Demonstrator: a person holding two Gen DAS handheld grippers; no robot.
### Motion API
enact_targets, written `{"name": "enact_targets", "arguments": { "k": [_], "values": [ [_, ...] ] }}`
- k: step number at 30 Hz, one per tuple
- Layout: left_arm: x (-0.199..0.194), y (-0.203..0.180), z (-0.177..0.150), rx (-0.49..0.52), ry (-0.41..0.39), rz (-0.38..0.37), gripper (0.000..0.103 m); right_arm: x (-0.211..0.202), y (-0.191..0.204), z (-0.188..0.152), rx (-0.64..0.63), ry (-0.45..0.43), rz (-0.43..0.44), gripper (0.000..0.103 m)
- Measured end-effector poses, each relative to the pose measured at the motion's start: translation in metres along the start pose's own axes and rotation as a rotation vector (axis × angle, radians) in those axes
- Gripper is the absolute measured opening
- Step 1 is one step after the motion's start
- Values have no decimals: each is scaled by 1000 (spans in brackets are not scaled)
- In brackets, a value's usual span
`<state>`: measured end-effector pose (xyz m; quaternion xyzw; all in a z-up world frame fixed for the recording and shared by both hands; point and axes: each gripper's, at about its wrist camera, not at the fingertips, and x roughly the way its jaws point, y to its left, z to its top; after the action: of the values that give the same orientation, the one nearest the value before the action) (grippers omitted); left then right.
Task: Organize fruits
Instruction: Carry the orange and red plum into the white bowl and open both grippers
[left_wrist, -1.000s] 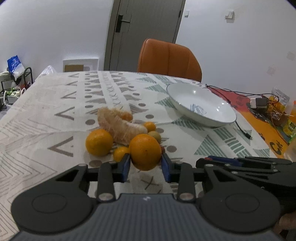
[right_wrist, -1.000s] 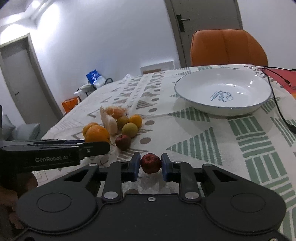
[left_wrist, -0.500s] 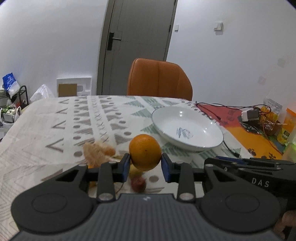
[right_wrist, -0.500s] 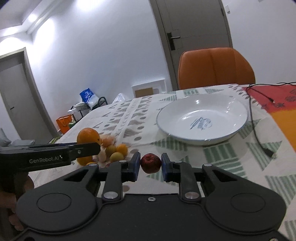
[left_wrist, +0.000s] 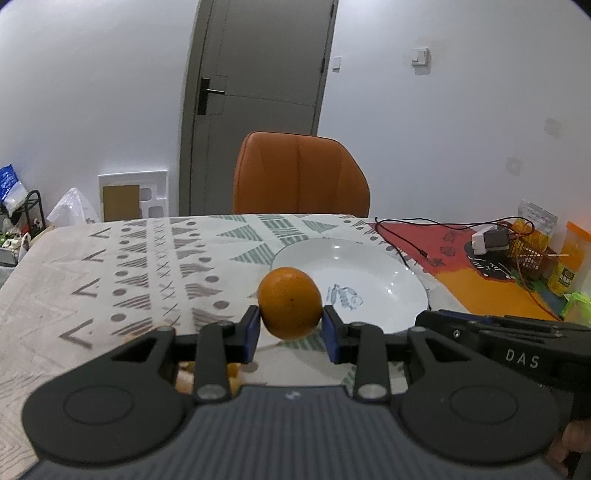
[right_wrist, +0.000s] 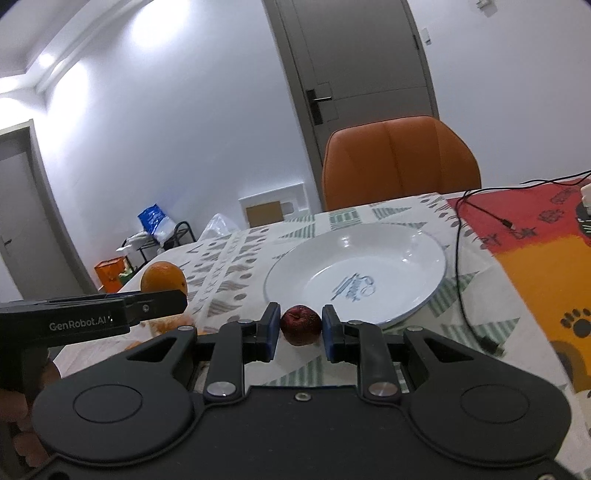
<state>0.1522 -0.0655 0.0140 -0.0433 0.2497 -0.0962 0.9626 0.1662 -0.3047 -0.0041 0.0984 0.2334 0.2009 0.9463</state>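
My left gripper (left_wrist: 290, 328) is shut on an orange (left_wrist: 290, 302) and holds it above the table, just left of the near rim of the empty white plate (left_wrist: 380, 269). My right gripper (right_wrist: 300, 330) is shut on a small dark red fruit (right_wrist: 300, 324) held above the table in front of the plate (right_wrist: 406, 258). In the right wrist view the left gripper and its orange (right_wrist: 163, 278) show at the left. The remaining pile of fruits (left_wrist: 184, 378) is mostly hidden under the left gripper body.
An orange chair (left_wrist: 301, 173) stands behind the table. A black cable (right_wrist: 460, 266) runs along the plate's right side over a red and orange mat (right_wrist: 535, 258). A charger and a small basket (left_wrist: 524, 247) sit at the far right.
Both grippers rose and moved toward the plate with their fruit. The fruit pile has dropped out of sight below the left gripper.
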Motion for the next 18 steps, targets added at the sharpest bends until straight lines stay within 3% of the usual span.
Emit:
{"name": "enact_targets", "arguments": {
  "k": [18],
  "values": [
    [67, -26, 10, 20, 87, -20, 34, 41, -36, 11, 6, 33, -43, 23]
  ]
}}
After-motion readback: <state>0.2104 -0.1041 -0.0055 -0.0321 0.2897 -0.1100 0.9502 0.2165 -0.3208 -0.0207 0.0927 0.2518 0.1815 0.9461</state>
